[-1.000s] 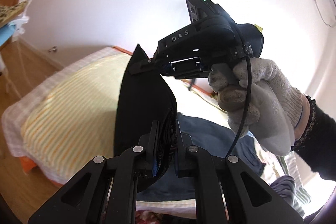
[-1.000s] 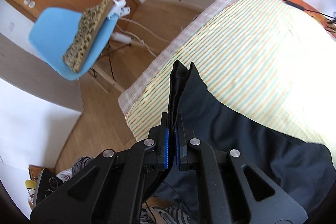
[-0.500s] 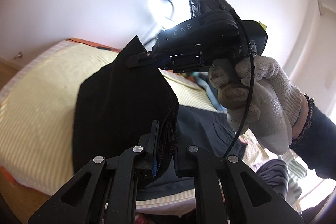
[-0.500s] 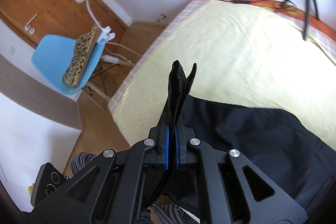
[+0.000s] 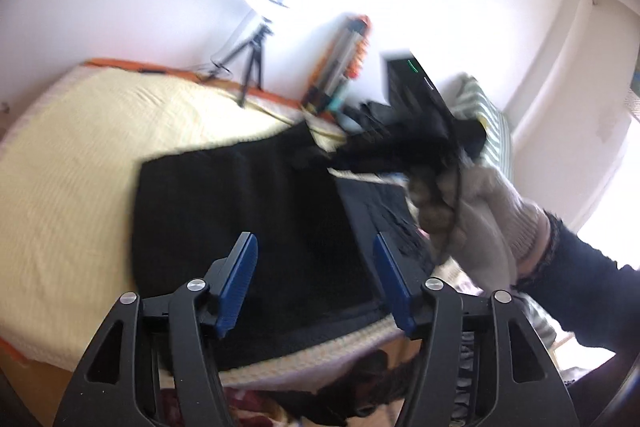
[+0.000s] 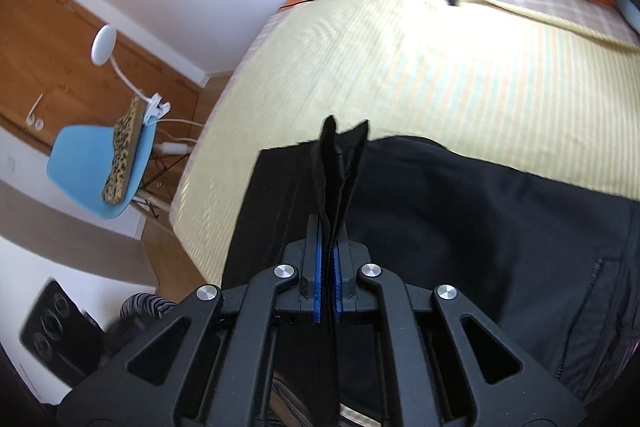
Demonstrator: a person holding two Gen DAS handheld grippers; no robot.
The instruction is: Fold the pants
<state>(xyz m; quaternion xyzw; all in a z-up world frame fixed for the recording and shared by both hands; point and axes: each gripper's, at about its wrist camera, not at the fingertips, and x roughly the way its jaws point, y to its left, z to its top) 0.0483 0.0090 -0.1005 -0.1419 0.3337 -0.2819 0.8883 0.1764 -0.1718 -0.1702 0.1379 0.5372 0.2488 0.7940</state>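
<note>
The black pants [image 5: 248,219] lie spread over the near part of the yellow striped bed [image 5: 72,163]. My left gripper [image 5: 316,267] is open and empty, hovering above the pants' near edge. My right gripper [image 6: 328,267] is shut on a bunched black corner of the pants [image 6: 340,163], held up off the bed. The rest of the pants [image 6: 460,211] drape to the right below it. In the left wrist view the right gripper [image 5: 320,157] is blurred, held in a white-gloved hand [image 5: 476,211] at the pants' far corner.
A ring light on a tripod [image 5: 260,39] stands at the bed's far side. A blue chair [image 6: 100,163] with a leopard cushion and a clip lamp stands on the wooden floor left of the bed. More clothes [image 5: 384,383] lie heaped at the bed's near edge.
My left gripper has opened and let go of the pants, which dropped flat onto the bed. My right gripper stays shut on its corner and has moved lower, toward the bed.
</note>
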